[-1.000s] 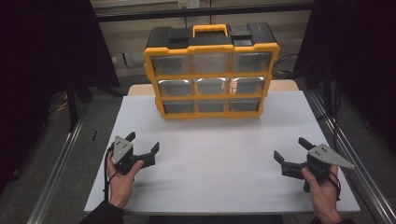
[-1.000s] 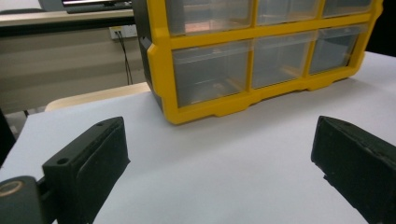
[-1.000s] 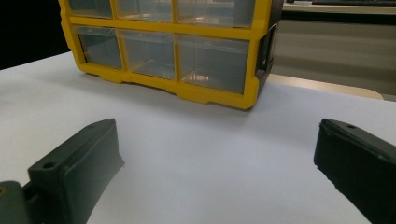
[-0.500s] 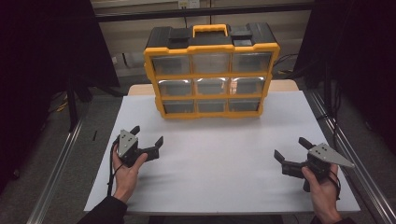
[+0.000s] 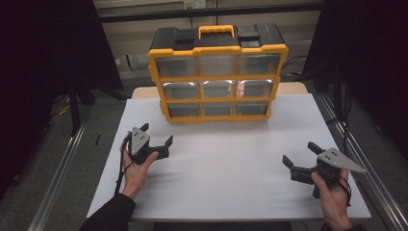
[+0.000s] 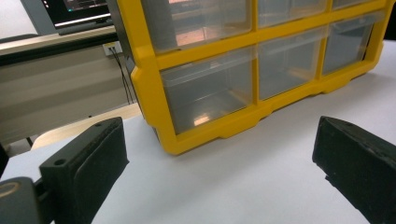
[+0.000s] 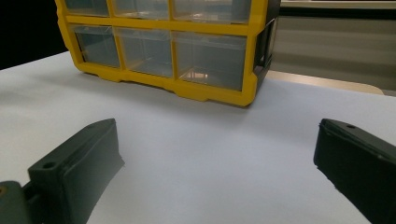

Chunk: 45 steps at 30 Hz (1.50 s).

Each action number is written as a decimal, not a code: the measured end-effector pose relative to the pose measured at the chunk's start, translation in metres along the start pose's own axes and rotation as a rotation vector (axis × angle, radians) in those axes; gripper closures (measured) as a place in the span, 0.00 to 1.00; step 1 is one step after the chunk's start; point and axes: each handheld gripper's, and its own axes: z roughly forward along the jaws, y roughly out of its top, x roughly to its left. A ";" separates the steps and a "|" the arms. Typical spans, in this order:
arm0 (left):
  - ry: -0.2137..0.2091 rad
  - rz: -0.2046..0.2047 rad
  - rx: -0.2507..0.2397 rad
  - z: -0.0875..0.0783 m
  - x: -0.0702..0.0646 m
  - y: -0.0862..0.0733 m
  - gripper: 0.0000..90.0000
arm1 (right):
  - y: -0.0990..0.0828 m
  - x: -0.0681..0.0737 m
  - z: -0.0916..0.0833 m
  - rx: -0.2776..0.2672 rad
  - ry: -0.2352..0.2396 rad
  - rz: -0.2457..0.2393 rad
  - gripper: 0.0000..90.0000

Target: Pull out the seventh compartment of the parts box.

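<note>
High view is showing one yellow plastic organiser (image 5: 217,77) standing upright at the far middle of a table (image 5: 231,192) covered in a smooth white sheet. The cabinet is boxy, with a black top, a yellow carry handle (image 5: 217,31) and nine clear, glossy drawers in three rows of three; the middle row is catching a bright glare. Two matte black grippers are resting low over the sheet, one in each hand. The left gripper (image 5: 156,139) is sitting near the cabinet's lower left corner but apart from it, its jaws spread wide and clamping nothing. The right gripper (image 5: 300,153) is lying well apart from the cabinet toward the near right edge, its jaws likewise parted and empty; a grey three-cornered plate (image 5: 339,160) is capping it. In the left gripper view the blocky, rubbery jaws are framing the cabinet's bottom-left drawer (image 6: 208,91). Around the table the room is looking dark, with a grey floor and metal rails running along both sides.
</note>
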 end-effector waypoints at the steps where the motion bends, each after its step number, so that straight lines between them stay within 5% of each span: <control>1: -0.009 0.011 0.014 0.001 0.001 0.001 0.03 | 0.000 0.000 0.000 0.002 0.002 -0.001 0.00; 11: -0.033 0.081 0.013 0.020 -0.005 0.005 0.04 | 0.000 0.000 -0.002 -0.006 -0.010 -0.001 0.00; 16: -0.048 0.066 0.025 0.024 -0.007 0.007 0.03 | 0.000 0.000 -0.003 -0.001 -0.007 -0.002 0.00; 20: -0.022 0.157 0.034 0.028 -0.007 0.007 0.03 | 0.001 0.002 -0.002 -0.001 -0.009 -0.005 0.00; 23: -0.028 0.153 0.035 0.032 -0.006 0.005 0.03 | 0.001 0.002 -0.002 0.003 -0.004 -0.014 0.00; 30: -0.010 0.297 0.063 0.039 -0.005 0.007 0.04 | 0.001 0.001 -0.002 0.000 -0.007 -0.008 0.00; 38: 0.019 0.491 0.013 0.046 -0.005 0.009 0.02 | 0.001 0.002 -0.002 0.001 -0.005 -0.008 0.00; 45: 0.037 0.583 -0.001 0.054 -0.006 0.011 0.03 | 0.001 0.002 -0.001 0.002 0.001 -0.015 0.00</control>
